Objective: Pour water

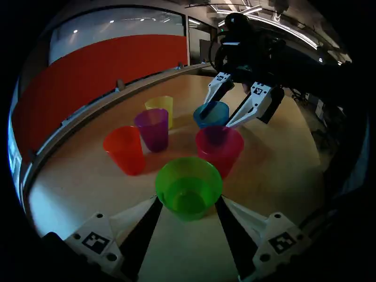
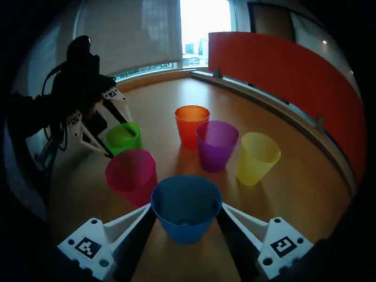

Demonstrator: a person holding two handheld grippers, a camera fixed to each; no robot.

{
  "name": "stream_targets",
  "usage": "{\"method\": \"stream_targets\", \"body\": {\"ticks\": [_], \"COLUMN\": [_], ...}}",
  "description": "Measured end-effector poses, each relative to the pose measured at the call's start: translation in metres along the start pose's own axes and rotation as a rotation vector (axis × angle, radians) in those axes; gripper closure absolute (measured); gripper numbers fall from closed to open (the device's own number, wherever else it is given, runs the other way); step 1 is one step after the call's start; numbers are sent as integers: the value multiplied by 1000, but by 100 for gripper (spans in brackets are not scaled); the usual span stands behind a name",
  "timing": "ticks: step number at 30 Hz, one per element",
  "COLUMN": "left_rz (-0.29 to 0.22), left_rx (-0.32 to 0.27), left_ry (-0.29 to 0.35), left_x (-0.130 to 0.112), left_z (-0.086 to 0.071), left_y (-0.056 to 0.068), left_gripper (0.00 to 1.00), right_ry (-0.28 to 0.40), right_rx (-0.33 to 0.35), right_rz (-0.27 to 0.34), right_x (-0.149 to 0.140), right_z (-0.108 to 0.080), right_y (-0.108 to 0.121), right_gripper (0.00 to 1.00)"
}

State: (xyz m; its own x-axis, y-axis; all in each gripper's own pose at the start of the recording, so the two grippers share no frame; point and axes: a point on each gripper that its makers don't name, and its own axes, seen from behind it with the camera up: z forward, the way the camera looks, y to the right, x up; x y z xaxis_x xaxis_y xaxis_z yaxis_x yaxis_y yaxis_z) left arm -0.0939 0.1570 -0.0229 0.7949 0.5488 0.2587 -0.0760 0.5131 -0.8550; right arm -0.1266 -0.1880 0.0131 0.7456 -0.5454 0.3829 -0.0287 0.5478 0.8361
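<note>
The left tool gripped the green cup beside the pink cup; opposite, the right tool apparently gripped the blue cup.

The left gripper straddles one end cup, the right gripper the opposite end cup. Four cups stand between them on the table.

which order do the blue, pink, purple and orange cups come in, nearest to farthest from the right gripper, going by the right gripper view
1. blue cup, between the fingers of the right gripper
2. pink cup, just beyond on the left
3. purple cup, farther back, slightly right
4. orange cup, behind the purple cup, farthest
</note>
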Motion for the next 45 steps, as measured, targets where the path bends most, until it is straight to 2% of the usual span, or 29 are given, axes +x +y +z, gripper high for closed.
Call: {"method": "stream_targets", "body": {"ticks": [12, 18, 24, 40, 45], "left_rz": [-24, -2, -12, -1, 0], "left_rx": [-2, 4, 2, 22, 27], "left_ry": [4, -4, -6, -30, -35], "left_x": [-1, -4, -5, -14, -16], "left_z": [0, 0, 0, -8, -13], "left_y": [-1, -2, -1, -1, -1], "left_gripper": [19, 18, 17, 16, 15], "right_ry": [-3, -4, -4, -24, -24], "right_rx": [-8, -10, -16, -39, -41], "right_rz": [2, -1, 2, 8, 14], "right_x": [0, 0, -2, -18, -21], "right_z": [0, 0, 0, -8, -12], "right_y": [-1, -2, -1, 0, -2], "right_gripper": [11, 10, 10, 10, 5]}}
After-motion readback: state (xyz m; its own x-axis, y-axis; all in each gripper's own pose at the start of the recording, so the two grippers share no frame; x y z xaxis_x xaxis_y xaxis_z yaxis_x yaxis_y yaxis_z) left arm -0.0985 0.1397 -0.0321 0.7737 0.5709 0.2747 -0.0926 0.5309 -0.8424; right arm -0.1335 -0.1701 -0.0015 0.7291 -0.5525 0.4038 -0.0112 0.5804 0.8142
